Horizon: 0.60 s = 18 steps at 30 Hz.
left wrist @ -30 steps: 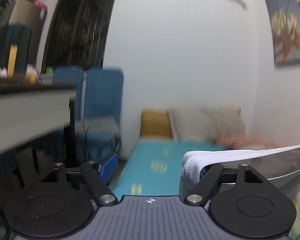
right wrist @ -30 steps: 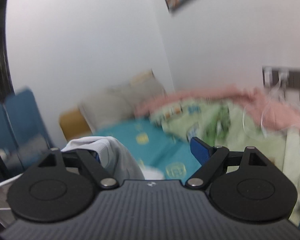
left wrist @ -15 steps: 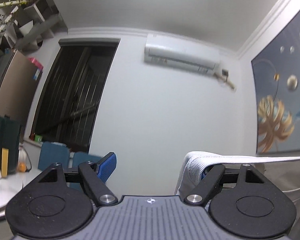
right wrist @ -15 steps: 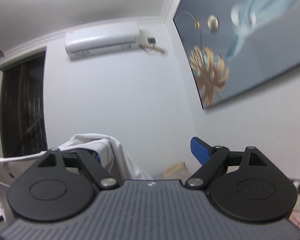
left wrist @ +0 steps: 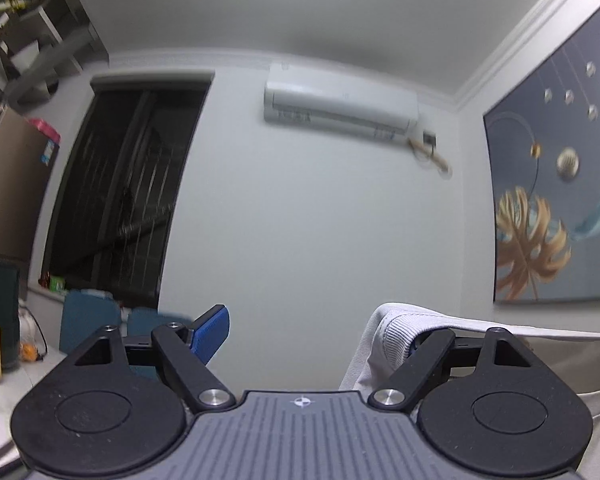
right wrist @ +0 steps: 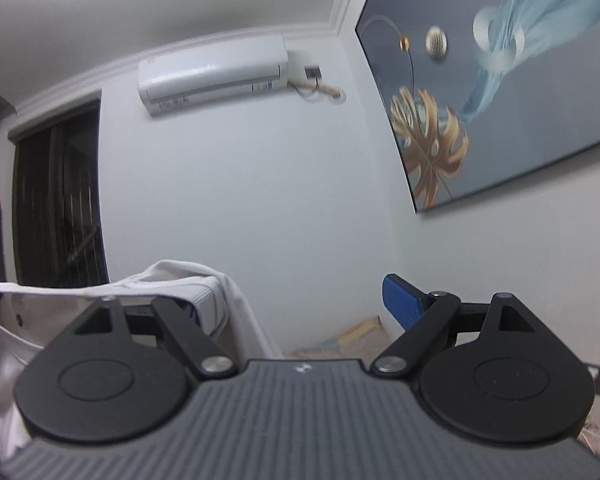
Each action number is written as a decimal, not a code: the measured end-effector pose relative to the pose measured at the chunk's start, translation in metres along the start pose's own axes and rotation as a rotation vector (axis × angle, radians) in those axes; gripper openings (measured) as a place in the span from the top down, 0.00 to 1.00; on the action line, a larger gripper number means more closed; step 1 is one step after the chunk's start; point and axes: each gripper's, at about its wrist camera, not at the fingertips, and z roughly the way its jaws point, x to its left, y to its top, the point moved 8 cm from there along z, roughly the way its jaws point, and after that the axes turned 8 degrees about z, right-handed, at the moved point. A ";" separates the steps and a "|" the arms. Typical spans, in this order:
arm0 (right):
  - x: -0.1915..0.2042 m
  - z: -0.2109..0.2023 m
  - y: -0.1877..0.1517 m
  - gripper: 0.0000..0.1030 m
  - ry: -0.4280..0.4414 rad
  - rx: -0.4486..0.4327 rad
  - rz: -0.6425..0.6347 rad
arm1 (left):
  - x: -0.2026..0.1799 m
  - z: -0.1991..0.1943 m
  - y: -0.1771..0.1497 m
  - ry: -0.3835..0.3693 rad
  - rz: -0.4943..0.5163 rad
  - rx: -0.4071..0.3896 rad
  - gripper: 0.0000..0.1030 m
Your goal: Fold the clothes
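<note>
White garment (left wrist: 396,336) hangs stretched sideways between both grippers, long axis left-right — draped over left gripper's (left wrist: 312,332) right finger and right gripper's (right wrist: 296,304) left finger. Both spread wide, clamping nothing; inner pads hidden by cloth. Lower garment cut off by frame.

White wall (left wrist: 320,220), air conditioner (left wrist: 340,104), painting (right wrist: 500,92).
</note>
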 end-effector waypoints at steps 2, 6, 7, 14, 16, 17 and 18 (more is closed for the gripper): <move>-0.006 0.019 -0.024 0.16 -0.012 0.041 -0.004 | 0.004 0.035 -0.040 -0.012 -0.002 0.072 0.19; -0.019 0.055 -0.073 0.16 -0.036 0.124 -0.011 | 0.006 0.107 -0.112 -0.009 0.012 0.180 0.19; -0.022 0.073 -0.087 0.16 -0.048 0.148 -0.009 | 0.005 0.128 -0.132 -0.001 0.023 0.202 0.19; -0.053 0.233 -0.214 0.17 -0.151 0.274 -0.019 | -0.008 0.291 -0.298 0.032 0.057 0.379 0.19; -0.071 0.283 -0.264 0.17 -0.178 0.325 -0.024 | -0.014 0.341 -0.364 0.026 0.061 0.450 0.19; -0.081 0.308 -0.289 0.17 -0.191 0.351 -0.027 | -0.018 0.366 -0.397 0.023 0.063 0.485 0.19; -0.090 0.329 -0.317 0.17 -0.201 0.380 -0.035 | -0.021 0.391 -0.431 0.021 0.065 0.521 0.19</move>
